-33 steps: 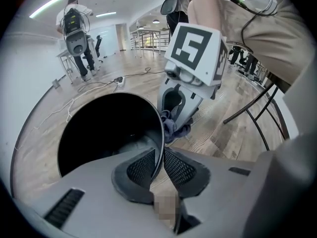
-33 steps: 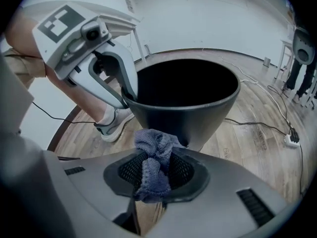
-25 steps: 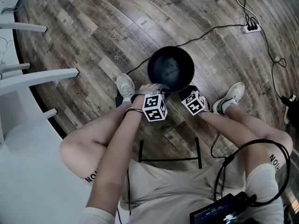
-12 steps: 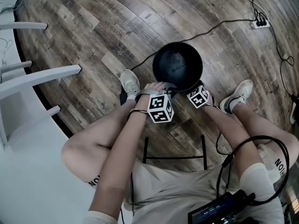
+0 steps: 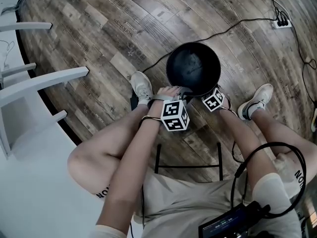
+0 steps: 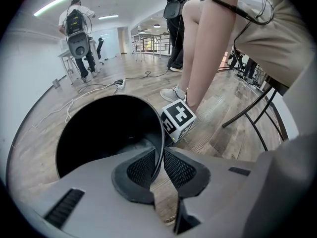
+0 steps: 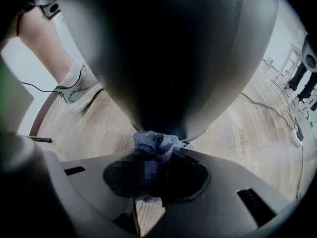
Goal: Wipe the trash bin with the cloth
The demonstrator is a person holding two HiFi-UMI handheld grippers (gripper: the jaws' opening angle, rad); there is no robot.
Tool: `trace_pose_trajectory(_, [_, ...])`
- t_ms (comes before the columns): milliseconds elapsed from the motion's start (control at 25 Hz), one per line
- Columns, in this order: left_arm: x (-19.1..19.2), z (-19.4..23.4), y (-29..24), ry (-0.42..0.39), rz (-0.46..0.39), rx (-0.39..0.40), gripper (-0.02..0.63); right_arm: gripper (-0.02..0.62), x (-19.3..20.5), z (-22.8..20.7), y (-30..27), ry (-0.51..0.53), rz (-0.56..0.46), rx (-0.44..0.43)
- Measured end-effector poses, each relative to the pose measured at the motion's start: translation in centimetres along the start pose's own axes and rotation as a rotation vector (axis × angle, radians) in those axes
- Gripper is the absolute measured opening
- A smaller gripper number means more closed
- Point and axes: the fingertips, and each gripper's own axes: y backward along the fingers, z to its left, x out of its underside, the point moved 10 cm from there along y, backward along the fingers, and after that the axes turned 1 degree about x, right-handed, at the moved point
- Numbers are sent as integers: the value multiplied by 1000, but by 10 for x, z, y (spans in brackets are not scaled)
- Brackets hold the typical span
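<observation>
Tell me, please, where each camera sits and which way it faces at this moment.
Head view: on the person's head, looking steeply down at the trash bin on the floor; forearms, thighs and shoes show.
Left gripper view: on the left gripper, looking along jaws shut on the bin's rim; a leg shows.
Right gripper view: on the right gripper, facing the bin's outer wall, cloth held against it; a shoe shows.
Shared: all three show the bin.

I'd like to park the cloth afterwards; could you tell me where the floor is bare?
The wood floor beyond the trash bin, between the white furniture and the cable, is bare. Crowded: around the bin between the shoes, and right of it, by the power strip.
</observation>
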Motion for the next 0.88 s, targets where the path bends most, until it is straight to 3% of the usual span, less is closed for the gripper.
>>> trace_pose_trajectory(600, [2, -1, -2, 41, 13, -8, 67, 103, 0, 20, 73, -127, -29, -93])
trace_pose_trajectory(880, [-5, -4, -7, 115, 13, -32, 72, 103, -9, 34, 131, -42, -85, -125])
